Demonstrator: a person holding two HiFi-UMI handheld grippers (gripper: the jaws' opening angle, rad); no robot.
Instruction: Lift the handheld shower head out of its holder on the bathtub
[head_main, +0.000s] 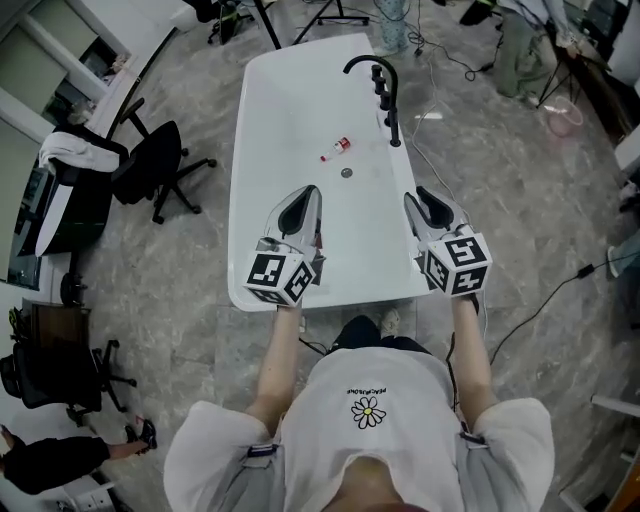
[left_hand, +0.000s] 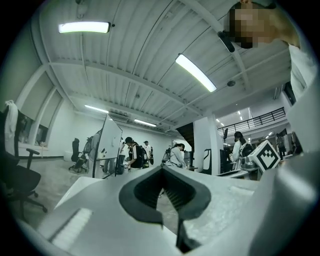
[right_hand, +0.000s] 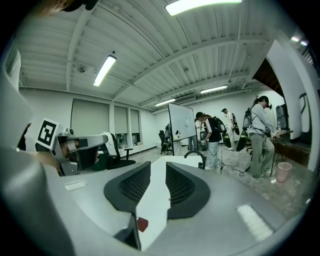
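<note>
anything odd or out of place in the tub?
One thing: what looks like a small red-and-white bottle lies on its side on the floor of the bathtub, just beyond the drain and apart from it. It looks like a stray there. Nothing looks spilled or damaged.

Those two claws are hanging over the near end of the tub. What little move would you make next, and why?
Probably carry the right gripper forward along the white bathtub's right rim toward the slim black handheld shower head upright beside the black curved faucet. Its jaws stand apart, empty, and it is the nearer one.
</note>
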